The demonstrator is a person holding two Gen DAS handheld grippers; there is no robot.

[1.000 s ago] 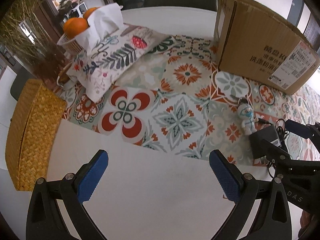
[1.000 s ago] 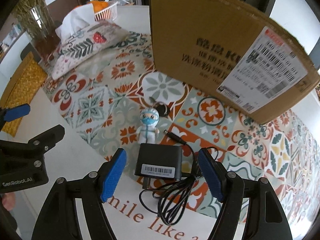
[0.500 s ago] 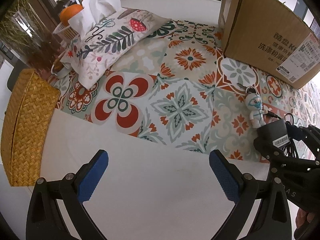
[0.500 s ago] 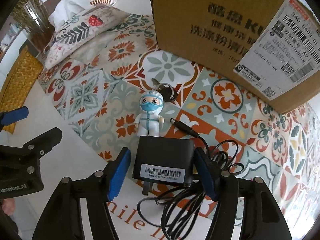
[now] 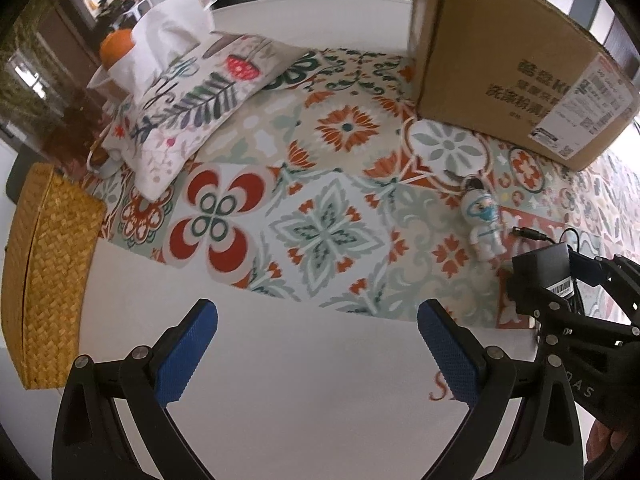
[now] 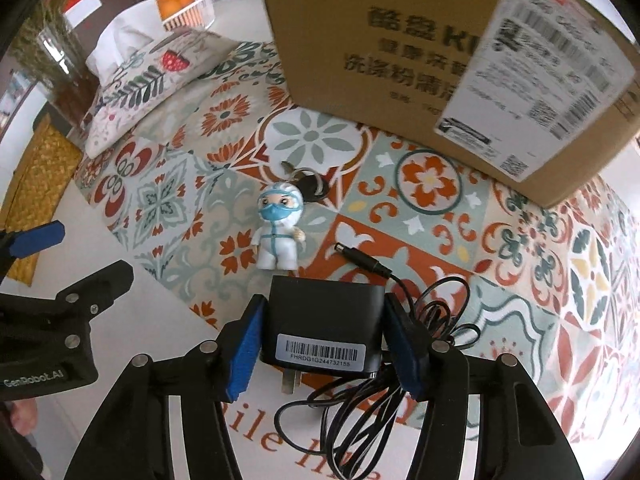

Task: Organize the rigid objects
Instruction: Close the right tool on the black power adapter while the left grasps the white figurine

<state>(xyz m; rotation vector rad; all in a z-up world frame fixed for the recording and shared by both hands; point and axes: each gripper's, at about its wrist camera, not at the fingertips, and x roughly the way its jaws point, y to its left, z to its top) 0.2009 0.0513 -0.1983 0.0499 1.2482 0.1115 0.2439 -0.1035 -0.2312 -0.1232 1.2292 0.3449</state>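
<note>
My right gripper (image 6: pixel 324 340) is shut on a black power adapter (image 6: pixel 324 320) with a barcode label, its blue pads touching both sides. The adapter's black cable (image 6: pixel 384 384) lies coiled beside it on the table. A small masked figurine keychain (image 6: pixel 279 232) with keys lies just beyond the adapter. In the left wrist view the adapter (image 5: pixel 542 270) and figurine (image 5: pixel 482 224) sit at the right, with the right gripper around the adapter. My left gripper (image 5: pixel 316 344) is open and empty over the white table.
A large cardboard box (image 6: pixel 440 40) stands behind the adapter. A patterned mat (image 5: pixel 332 184) covers the table. A floral tissue cover (image 5: pixel 192 104) and oranges (image 5: pixel 116 42) sit at the far left. A woven basket (image 5: pixel 44 272) stands at the left edge.
My right gripper has moved forward and closed from open onto the power adapter. The left gripper has shifted slightly and stays open.
</note>
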